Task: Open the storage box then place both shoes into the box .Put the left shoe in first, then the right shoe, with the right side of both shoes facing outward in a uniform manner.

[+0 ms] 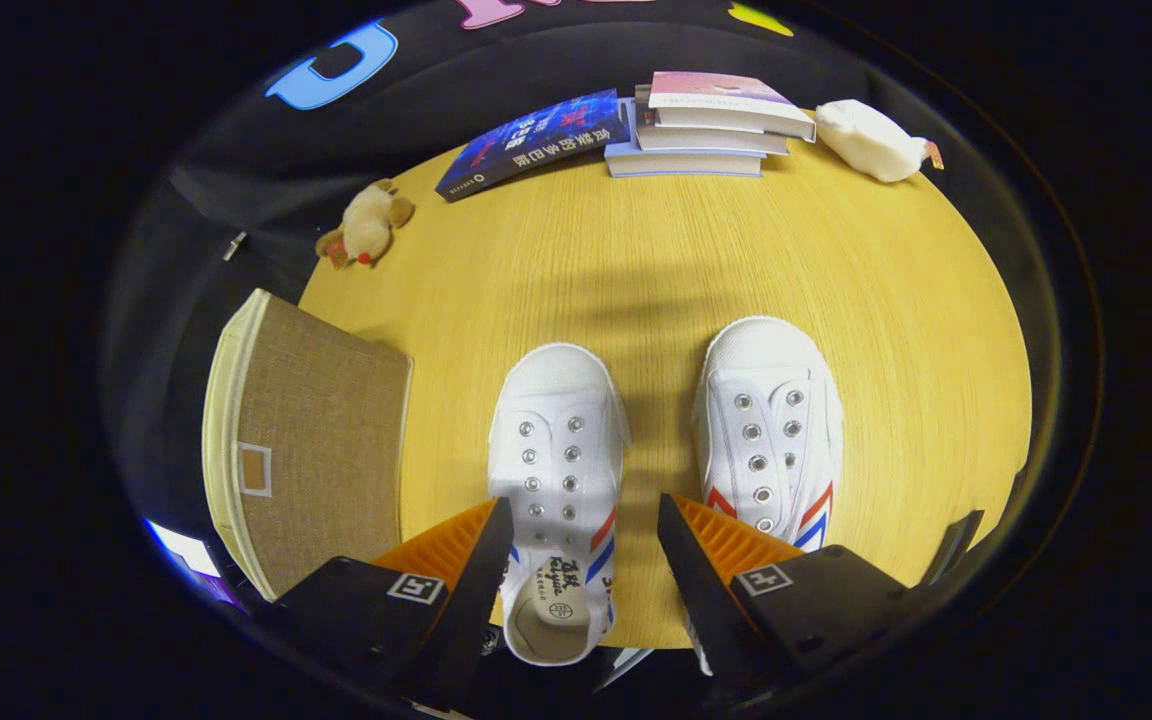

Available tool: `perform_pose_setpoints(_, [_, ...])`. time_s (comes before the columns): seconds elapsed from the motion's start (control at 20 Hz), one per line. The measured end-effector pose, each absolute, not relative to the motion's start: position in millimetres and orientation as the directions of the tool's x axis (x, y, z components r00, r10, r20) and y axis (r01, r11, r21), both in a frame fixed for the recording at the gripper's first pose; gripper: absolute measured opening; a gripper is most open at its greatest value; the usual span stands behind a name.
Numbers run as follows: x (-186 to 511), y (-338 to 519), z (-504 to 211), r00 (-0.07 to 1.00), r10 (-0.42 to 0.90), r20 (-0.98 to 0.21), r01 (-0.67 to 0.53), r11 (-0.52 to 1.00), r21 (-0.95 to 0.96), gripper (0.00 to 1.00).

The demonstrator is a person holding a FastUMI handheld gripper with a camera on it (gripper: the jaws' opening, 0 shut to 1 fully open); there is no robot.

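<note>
The gripper [584, 560] hangs over the table [656, 260] with its fingers spread wide, pinching nothing. The left shoe [556, 450] lies between them, heel toward the fingers, toe pointing away. The right shoe [771, 430] sits just beside it, partly behind one finger. The storage box [321, 450] stands close on the left shoe's other side, lid shut — so I judge the task has not yet started and opening comes first. That calls for swinging the gripper off the left shoe and over to the box to catch the lid's edge. Counted: two shoes, one box, four books — a stack of three [711, 130] plus one blue book [534, 143] beyond the shoes — and two plush toys [368, 225].
</note>
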State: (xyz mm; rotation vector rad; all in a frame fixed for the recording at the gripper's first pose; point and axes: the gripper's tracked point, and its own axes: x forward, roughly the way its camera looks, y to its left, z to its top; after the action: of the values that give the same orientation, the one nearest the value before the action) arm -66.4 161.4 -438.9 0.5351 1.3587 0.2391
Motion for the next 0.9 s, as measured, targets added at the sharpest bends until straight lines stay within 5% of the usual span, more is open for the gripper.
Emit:
perform_pose_setpoints(0.25, [-76,174,-458,0.184,0.46,-0.869,0.153,0.86,0.487,0.74])
perform_pose_setpoints(0.45, [-72,163,-464,0.16,0.423,-0.892,0.2,0.871,0.449,0.12])
perform_pose_setpoints(0.9, [-58,171,-381,0.258,0.536,-0.804,0.346,0.726,0.595,0.1])
